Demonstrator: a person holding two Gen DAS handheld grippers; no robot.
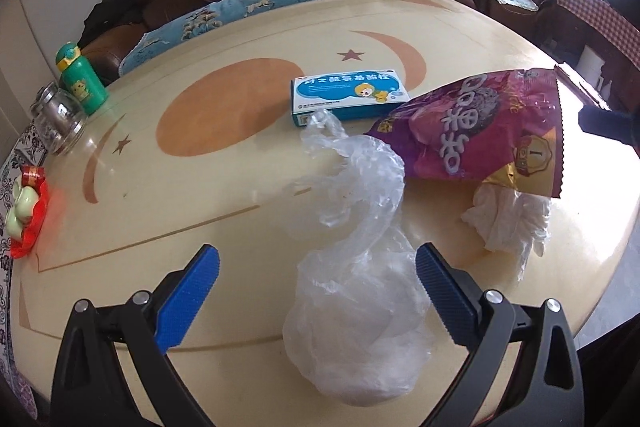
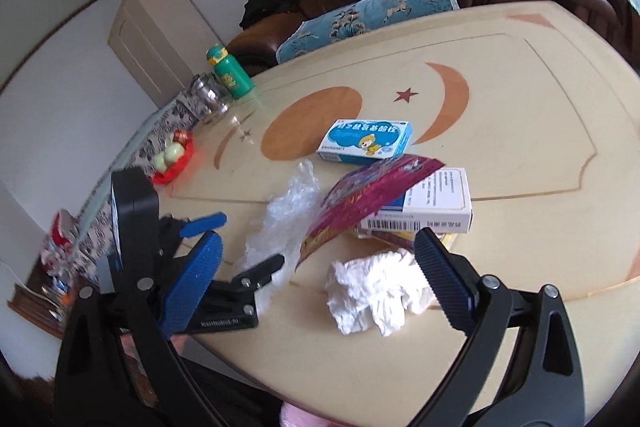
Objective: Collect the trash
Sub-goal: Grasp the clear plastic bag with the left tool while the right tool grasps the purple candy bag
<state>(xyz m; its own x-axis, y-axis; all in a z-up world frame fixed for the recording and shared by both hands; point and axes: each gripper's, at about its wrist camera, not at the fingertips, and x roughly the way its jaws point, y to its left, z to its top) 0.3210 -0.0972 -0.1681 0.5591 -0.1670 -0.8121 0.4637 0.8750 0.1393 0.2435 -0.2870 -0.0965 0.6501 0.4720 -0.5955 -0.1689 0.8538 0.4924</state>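
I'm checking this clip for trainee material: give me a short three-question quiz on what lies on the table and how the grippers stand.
1. True or false: the left gripper is shut on the clear plastic bag.
2. Which item leans on the white box? A) purple snack wrapper B) green bottle C) blue medicine box
3. What lies between the fingers of the right gripper?

Key: 1 false, its jaws are spread wide around the bag. 2 A. 3 the crumpled white tissue.
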